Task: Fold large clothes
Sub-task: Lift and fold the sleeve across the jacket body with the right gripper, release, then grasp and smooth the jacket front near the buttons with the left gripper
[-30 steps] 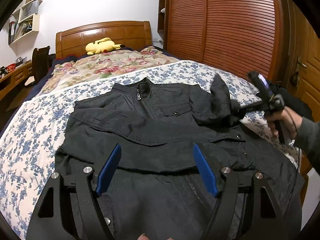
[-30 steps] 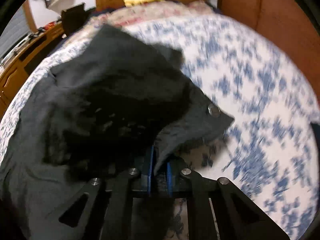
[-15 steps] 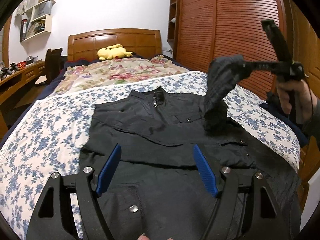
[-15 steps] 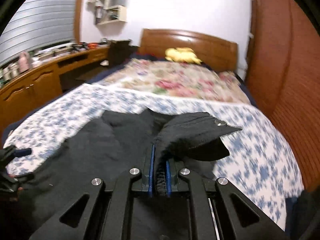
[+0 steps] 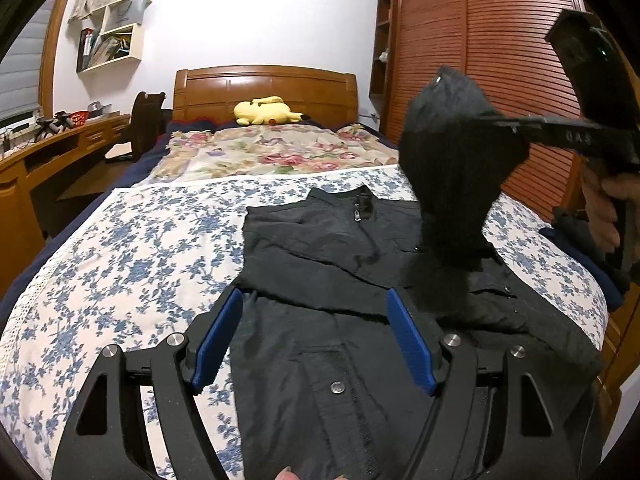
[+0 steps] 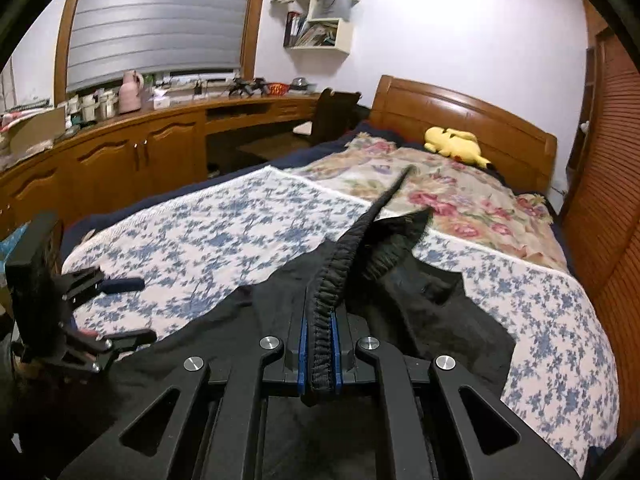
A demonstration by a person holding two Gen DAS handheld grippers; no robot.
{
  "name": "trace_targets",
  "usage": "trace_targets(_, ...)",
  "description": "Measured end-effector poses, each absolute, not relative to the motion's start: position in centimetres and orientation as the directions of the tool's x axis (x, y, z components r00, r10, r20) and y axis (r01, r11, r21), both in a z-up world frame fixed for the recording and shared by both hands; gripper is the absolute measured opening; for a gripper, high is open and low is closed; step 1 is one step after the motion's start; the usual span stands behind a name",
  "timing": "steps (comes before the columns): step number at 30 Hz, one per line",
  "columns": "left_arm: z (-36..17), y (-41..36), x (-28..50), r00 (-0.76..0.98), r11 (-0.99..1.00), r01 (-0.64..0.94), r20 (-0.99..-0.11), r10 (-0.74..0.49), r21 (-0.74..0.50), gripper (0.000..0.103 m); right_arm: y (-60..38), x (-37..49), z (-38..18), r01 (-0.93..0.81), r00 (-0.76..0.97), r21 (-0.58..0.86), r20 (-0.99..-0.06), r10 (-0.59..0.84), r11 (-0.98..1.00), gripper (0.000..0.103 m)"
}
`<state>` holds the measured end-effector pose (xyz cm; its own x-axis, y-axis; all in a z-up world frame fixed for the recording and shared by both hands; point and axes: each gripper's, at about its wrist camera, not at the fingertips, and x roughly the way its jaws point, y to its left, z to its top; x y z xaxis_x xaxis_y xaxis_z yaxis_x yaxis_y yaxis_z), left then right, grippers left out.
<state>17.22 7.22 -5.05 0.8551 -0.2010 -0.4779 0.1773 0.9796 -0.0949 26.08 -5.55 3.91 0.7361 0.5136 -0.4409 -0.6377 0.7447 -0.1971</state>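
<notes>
Bedroom: wooden headboard (image 5: 266,88), slatted wardrobe doors (image 5: 480,40), bed (image 5: 120,248) under a blue-flowered cover, yellow plush toy (image 5: 264,112) by the pillows.

Black jacket (image 5: 320,240): spread flat on the cover, collar toward the headboard, one sleeve (image 5: 452,152) raised clear of the body.

Right gripper (image 6: 319,344): clamped on the ribbed cuff of that sleeve, fabric pinched between the blue pads.

Left gripper (image 5: 312,340): spread wide above the lower front, nothing between the pads.

Step in hand, as judged: sleeve fold across the chest. Best carried level over the jacket, cuff laid flat and straight before release; free gripper useful for pinning the body against drag.

Left wrist view only: jacket's full outline, zip, snap buttons, hand (image 5: 600,208) on the right tool. Right wrist view only: the pinch itself, desk (image 6: 160,128), blinds (image 6: 156,20).
</notes>
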Motion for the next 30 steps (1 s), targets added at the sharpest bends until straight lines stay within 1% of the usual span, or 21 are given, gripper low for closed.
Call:
trace_targets(4,-5.1,7.6,17.1,0.857,0.980,0.172,-0.477,-0.198,-0.097,0.075,-6.1,26.4,3.9,-0.628,0.733,-0.195,-0.473,0.489,0.753,0.009)
trace_targets(7,-5.0,7.6,17.2,0.858,0.980,0.174,-0.473,-0.199,-0.098,0.075,-6.3,26.7,5.3,-0.620,0.729,-0.175,-0.488,0.479,0.765,0.009)
trace_targets(10,-5.0,7.4,17.3,0.858,0.980,0.177,-0.473,-0.201,-0.097,0.075,-5.9,27.2,5.2,-0.615,0.725,-0.157,-0.499,0.475,0.773,0.009)
trace_targets(13,-5.2,7.1,17.5,0.855,0.980,0.180,-0.478,-0.201,-0.089,0.075,-5.4,25.9,5.6,-0.615,0.721,-0.136,-0.495,0.485,0.776,0.009)
trace_targets(16,-5.4,6.9,17.7,0.853,0.980,0.181,-0.484,-0.197,-0.080,0.075,-5.4,24.7,5.7,-0.633,0.706,-0.114,-0.492,0.510,0.766,0.015)
trace_targets(18,-5.6,6.8,17.8,0.850,0.981,0.180,-0.490,-0.194,-0.076,0.075,-5.5,24.5,5.0,-0.627,0.710,-0.111,-0.487,0.508,0.771,0.028)
trace_targets(21,-5.7,6.8,18.0,0.848,0.980,0.181,-0.493,-0.195,-0.078,0.075,-6.0,24.6,4.0,-0.627,0.706,-0.093,-0.487,0.514,0.774,0.038)
trace_targets(24,-5.7,6.3,18.1,0.847,0.980,0.181,-0.495,-0.196,-0.078,0.075,-6.9,25.1,2.8,-0.602,0.717,-0.091,-0.499,0.487,0.793,0.041)
trace_targets(30,-6.5,4.8,18.9,0.828,0.979,0.195,-0.525,-0.195,-0.057,0.075,-9.7,26.8,-0.9,-0.542,0.728,-0.062,-0.532,0.432,0.838,0.042)
